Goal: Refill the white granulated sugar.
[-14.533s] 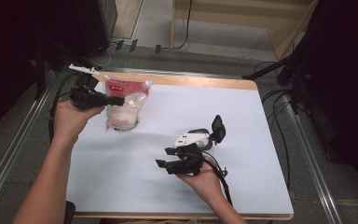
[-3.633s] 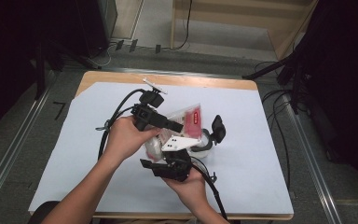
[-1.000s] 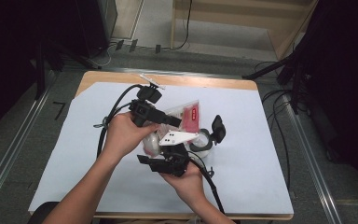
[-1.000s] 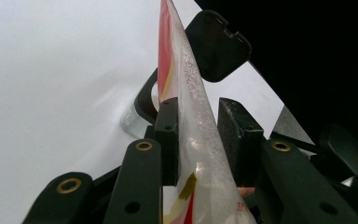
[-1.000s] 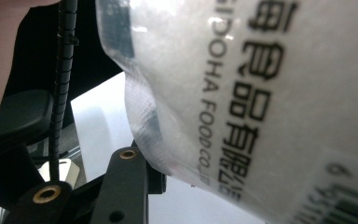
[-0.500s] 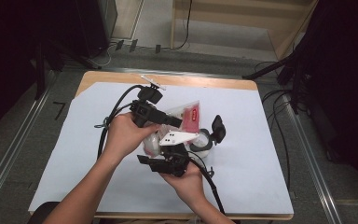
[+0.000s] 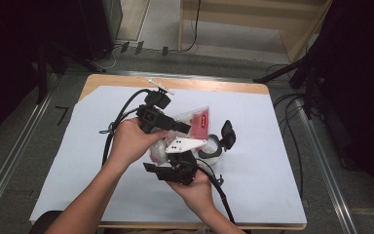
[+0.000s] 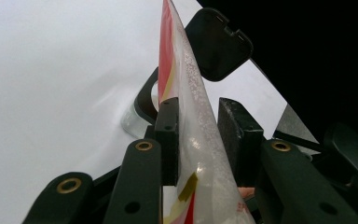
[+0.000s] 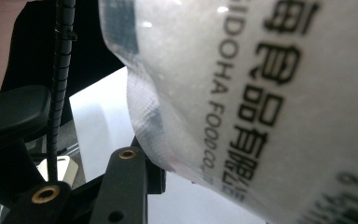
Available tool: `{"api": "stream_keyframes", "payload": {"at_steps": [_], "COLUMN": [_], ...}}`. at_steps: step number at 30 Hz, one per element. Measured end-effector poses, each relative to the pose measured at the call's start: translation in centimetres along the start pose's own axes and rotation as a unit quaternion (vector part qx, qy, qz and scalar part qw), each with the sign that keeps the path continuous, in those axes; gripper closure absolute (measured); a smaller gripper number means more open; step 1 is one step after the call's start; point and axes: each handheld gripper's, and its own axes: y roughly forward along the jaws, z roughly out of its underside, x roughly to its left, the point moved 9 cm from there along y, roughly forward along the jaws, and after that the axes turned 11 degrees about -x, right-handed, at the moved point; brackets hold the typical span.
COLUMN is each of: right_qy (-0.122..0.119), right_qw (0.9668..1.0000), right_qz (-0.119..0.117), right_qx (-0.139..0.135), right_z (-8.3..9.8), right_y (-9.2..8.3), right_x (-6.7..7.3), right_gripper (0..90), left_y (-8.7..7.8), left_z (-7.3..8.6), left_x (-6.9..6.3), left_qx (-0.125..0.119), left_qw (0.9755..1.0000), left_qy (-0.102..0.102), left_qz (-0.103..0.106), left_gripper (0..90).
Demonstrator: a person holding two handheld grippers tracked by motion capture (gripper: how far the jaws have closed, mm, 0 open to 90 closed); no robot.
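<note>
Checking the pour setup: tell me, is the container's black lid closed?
No: in the left gripper view the black lid stands flipped up behind the bag, clear of the container.

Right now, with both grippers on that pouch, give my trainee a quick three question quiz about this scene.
1. True or false: the left gripper has the plastic pouch between its jaws.
2. The open black lid belongs to which thing? A) the clear container beside the pouch B) a cardboard box C) a drawer
3. Fill in: the container stands on a ____ sheet that covers the table.

Key: 1 true; 2 A; 3 white.
</note>
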Motion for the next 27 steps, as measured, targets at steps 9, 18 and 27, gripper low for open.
{"api": "stream_keyframes", "payload": {"at_steps": [9, 18, 27], "right_qy": [0.002, 0.003, 0.003], "right_qw": [1.0000, 1.0000, 1.0000], "right_qz": [-0.002, -0.002, -0.002], "right_qx": [-0.002, 0.000, -0.001], "right_z": [-0.01, 0.04, 0.03], "right_y": [-0.03, -0.02, -0.04], "right_x": [0.02, -0.01, 0.03], "right_gripper": [63.7, 63.7, 63.7], "left_y": [-0.02, 0.06, 0.02], "left_z": [0.01, 0.03, 0.04], "left_x": [-0.03, 0.02, -0.04], "left_qx": [0.003, 0.001, 0.002], "left_qw": [1.0000, 1.0000, 1.0000], "left_qy": [0.002, 0.001, 0.002], "left_qz": [-0.001, 0.000, -0.001], "left_gripper": [70.3, 70.2, 70.2]}}
